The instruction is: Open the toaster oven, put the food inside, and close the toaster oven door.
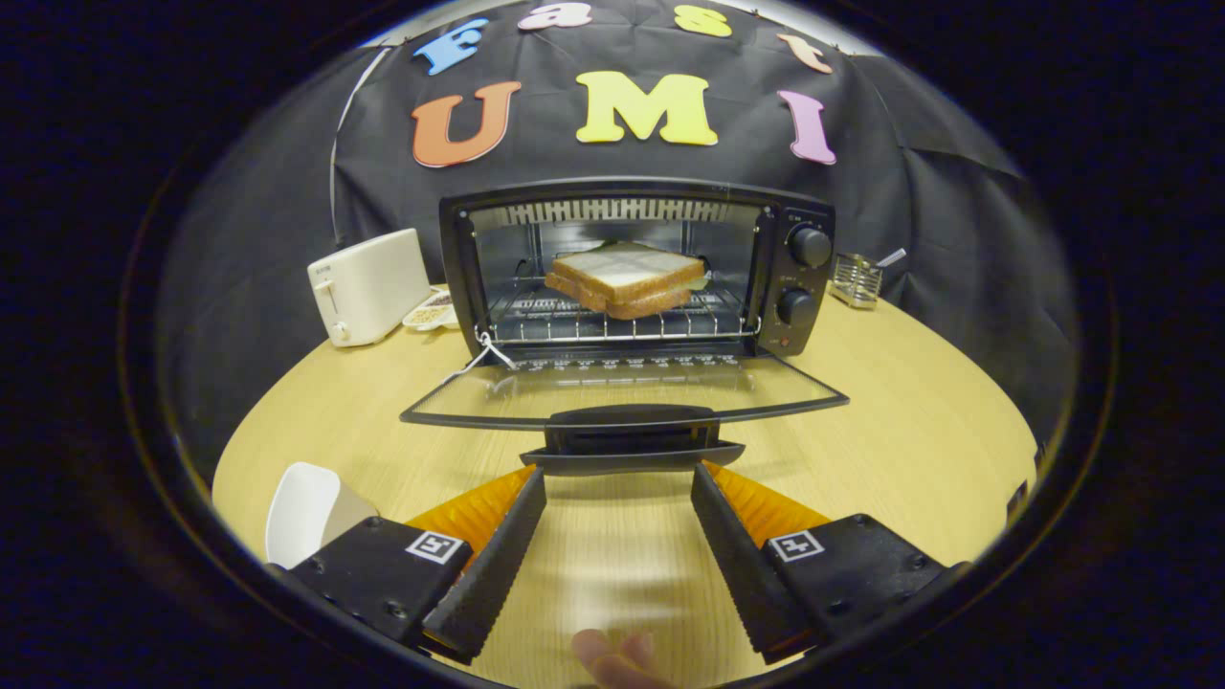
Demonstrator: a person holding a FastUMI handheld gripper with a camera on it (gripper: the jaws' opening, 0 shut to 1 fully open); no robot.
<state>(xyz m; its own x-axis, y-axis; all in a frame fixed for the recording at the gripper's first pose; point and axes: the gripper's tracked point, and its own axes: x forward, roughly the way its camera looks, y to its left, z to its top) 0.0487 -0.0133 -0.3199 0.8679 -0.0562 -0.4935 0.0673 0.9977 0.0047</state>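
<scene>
I see the toaster oven (636, 268) open, its door (627, 397) flat on the table, and the sandwich (627, 279) already on the rack — only closing remains. My gripper (619, 478) holds nothing, fingers spread just short of the door handle (632, 438).
</scene>
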